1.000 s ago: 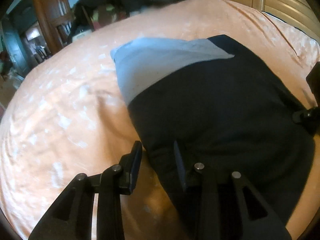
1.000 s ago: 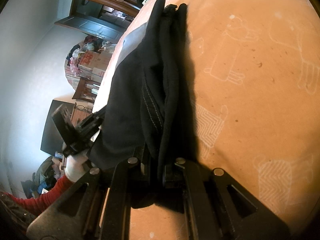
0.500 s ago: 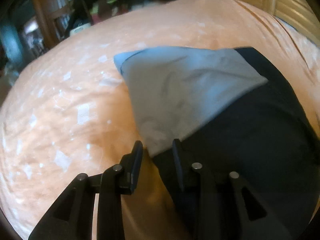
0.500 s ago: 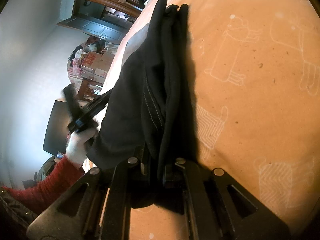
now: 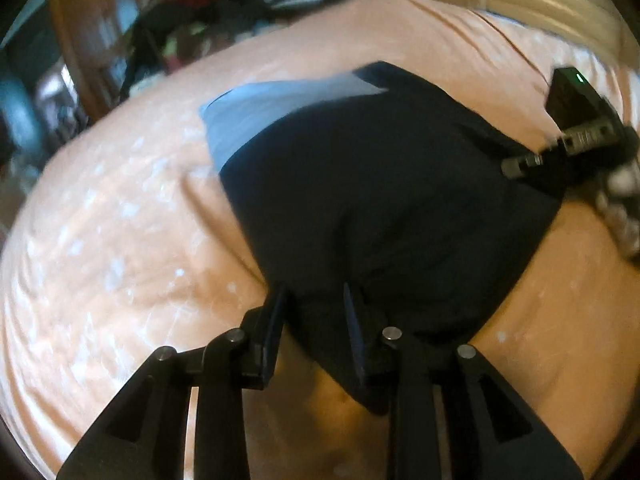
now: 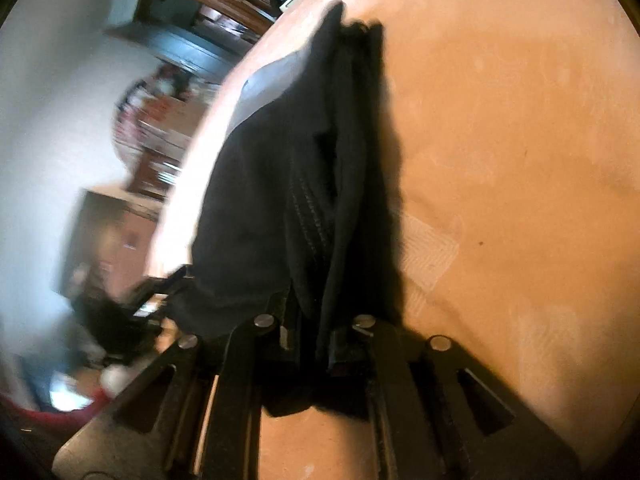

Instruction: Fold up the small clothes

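Dark garment (image 5: 384, 200) lay flat on the bed (image 5: 120, 240), orange sheet. A pale grey panel (image 5: 276, 116) showed at its far-left end, away from both tools.

Left hand-held gripper (image 5: 316, 320): jaws parted, near-left edge of the cloth sitting in the gap between them, not yet pinched. The right finger (image 5: 354, 332) lay over the fabric, the left one at the cloth's border, over the sheet.

Right hand-held gripper (image 6: 306, 336): clamped on a bunched fold of the same garment (image 6: 304, 184) at its right end. From that camera the cloth ran straight ahead along the fingers, gathered into upright ridges. Seen from the left wrist, the right tool (image 5: 576, 136) held the far-right corner.

Key relation: the garment's long axis appeared to run from the near end at the left tool out to the grey panel. The left tool sat at the near-left edge, the right at the right edge, cloth spanning between them. Left was the nearer to the free near corner, so my judgement is that it closes next, and both then carry that end toward the grey panel. Both views were motion-blurred; seam detail unclear.
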Available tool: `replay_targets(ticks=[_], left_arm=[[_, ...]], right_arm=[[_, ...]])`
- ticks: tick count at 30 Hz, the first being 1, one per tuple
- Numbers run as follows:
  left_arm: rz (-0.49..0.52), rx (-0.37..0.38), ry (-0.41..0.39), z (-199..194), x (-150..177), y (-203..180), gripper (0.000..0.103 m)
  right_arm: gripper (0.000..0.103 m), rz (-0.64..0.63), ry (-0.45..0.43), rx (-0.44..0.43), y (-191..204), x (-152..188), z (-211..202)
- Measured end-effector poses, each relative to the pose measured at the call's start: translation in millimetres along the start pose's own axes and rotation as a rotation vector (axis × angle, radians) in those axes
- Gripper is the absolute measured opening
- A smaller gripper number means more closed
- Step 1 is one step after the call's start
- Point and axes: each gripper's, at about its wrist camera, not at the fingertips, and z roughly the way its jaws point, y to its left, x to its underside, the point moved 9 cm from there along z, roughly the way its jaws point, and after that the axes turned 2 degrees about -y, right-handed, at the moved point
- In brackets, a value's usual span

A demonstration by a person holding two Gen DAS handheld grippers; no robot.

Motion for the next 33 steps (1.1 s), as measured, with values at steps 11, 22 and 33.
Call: replay_targets(ticks=[11, 22, 33], left_arm=[[-0.309, -0.097, 0.086, -45.9, 76.7, 65.8, 0.067], [-0.403, -0.176, 0.151, -20.8, 87.4, 81.7, 0.103], [-0.41, -0.216, 0.094, -5.5, 74.5, 86.0, 0.103]], right_arm=[[0.095, -0.473, -0.136, 0.732, 41.4, 66.3, -85.2], [0.103, -0.382, -0.097, 0.761, -0.5, 101.0, -62.5], [0.103, -0.385, -0.119, 0.751, 5.1, 103.9, -59.3]])
